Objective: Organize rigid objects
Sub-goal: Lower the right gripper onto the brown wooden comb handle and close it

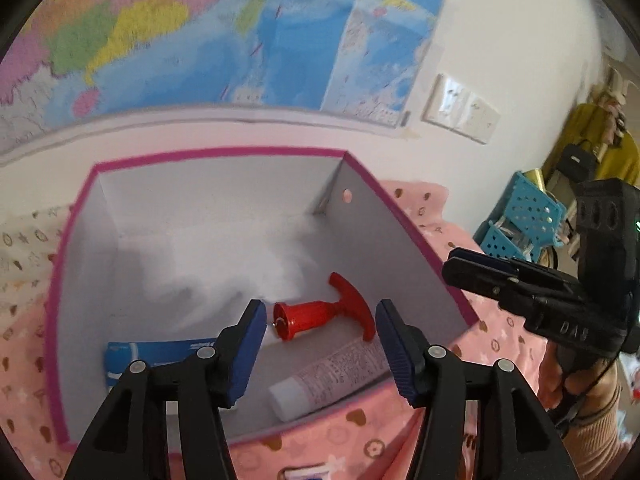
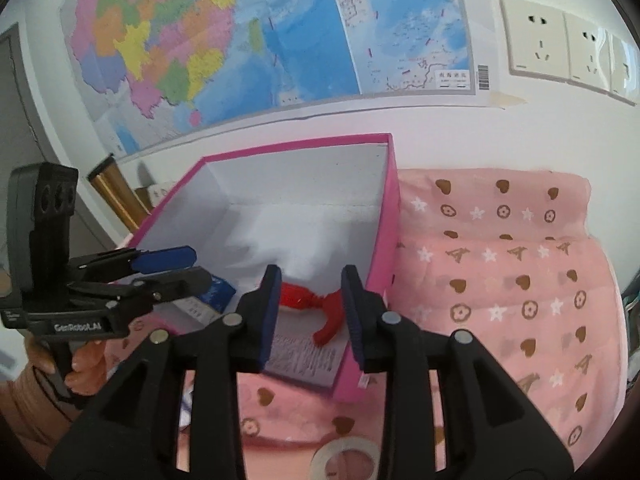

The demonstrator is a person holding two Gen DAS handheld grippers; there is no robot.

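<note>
Pink-rimmed box (image 1: pixel 404 216): 1 red T-handled tool (image 1: pixel 320 314), 1 white tube (image 1: pixel 332 372), 1 blue carton (image 1: pixel 160 354). My left claw (image 1: pixel 320 350) and right claw (image 2: pixel 309 312): both parted, empty.

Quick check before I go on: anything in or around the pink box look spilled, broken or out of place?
Nothing stands out. The pink box sits upright with a red T-handled tool, a white tube and a blue carton lying loose on its floor. A tape roll lies outside on the pink cloth.
</note>
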